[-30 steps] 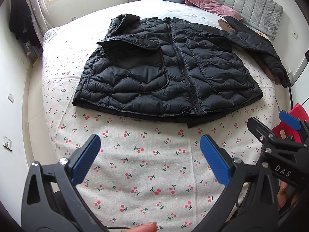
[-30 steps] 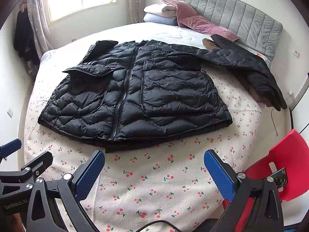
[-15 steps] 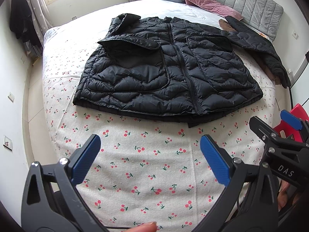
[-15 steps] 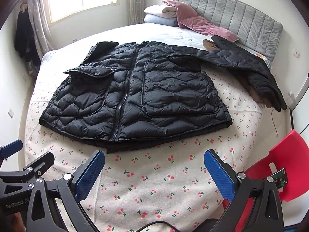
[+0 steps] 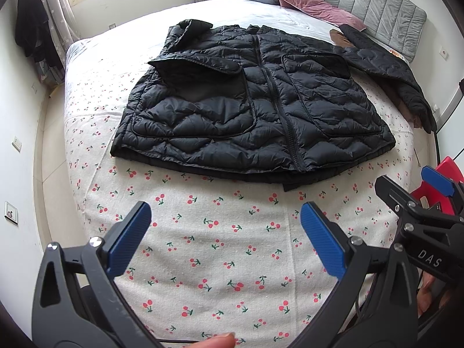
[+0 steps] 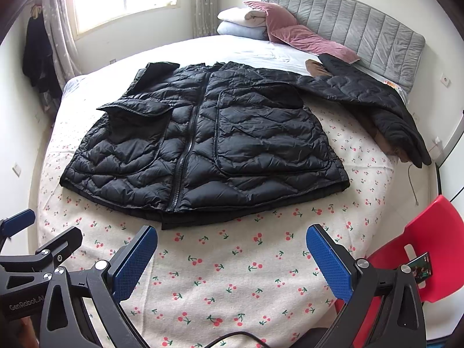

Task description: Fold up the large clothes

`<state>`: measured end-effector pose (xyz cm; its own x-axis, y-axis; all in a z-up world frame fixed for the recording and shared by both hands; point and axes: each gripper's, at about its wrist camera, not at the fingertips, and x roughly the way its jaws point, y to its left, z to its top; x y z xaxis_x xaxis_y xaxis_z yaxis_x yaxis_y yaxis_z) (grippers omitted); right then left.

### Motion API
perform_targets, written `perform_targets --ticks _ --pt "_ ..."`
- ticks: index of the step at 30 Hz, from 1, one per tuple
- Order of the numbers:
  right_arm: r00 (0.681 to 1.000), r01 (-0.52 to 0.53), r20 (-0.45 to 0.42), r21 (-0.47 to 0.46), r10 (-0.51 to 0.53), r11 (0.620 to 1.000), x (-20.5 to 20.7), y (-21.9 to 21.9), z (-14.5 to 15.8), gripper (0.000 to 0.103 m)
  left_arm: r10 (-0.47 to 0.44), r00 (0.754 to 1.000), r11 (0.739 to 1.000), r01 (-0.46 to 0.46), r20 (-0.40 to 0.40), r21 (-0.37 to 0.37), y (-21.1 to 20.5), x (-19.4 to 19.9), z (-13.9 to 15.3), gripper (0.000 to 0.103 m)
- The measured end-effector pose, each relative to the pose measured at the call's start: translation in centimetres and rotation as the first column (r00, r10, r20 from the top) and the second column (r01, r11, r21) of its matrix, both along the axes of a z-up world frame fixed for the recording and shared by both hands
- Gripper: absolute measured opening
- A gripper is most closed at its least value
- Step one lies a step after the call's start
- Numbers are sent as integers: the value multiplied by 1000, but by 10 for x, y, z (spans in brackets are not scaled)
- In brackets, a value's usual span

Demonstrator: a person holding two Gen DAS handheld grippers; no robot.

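Note:
A black quilted puffer jacket [image 5: 261, 110] lies front up and zipped on the bed, hem toward me. It also shows in the right wrist view [image 6: 208, 145]. Its left sleeve [image 5: 185, 58] is folded across the chest. Its right sleeve [image 6: 377, 107] stretches out toward the headboard side. My left gripper [image 5: 226, 217] is open and empty above the cherry-print sheet [image 5: 220, 249], short of the hem. My right gripper [image 6: 232, 240] is open and empty, also short of the hem. The right gripper shows at the left wrist view's right edge [image 5: 411, 191].
A grey padded headboard [image 6: 362, 26], pink pillows [image 6: 304, 37] and folded bedding [image 6: 240, 20] are at the bed's far end. A red chair [image 6: 420, 255] stands at the bed's right front corner. Dark clothes [image 6: 37, 58] hang by the window at the left.
Both grippers have drifted slightly forward toward the jacket's hem. They stay open and the jacket has not moved.

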<state>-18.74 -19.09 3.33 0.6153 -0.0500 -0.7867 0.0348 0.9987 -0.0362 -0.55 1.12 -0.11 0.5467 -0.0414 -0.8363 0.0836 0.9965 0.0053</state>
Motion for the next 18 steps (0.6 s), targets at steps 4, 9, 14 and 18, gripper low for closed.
perform_targets --ticks 4,9,14,18 --pt "1000 0 0 1 0 1000 0 0 0 103 -1 1000 1000 1 0 0 0 0 0 102" --pt "1000 -2 0 1 2 1000 -1 1 0 103 0 1000 1000 0 -2 0 1 0 0 102" --pt "1000 0 1 0 0 1000 -1 2 0 103 10 1000 1000 -10 -5 -2 5 1 -2 102" --pt "1000 -3 -4 0 3 1000 -1 4 -3 103 17 1000 1000 -17 -15 2 6 2 -5 102"
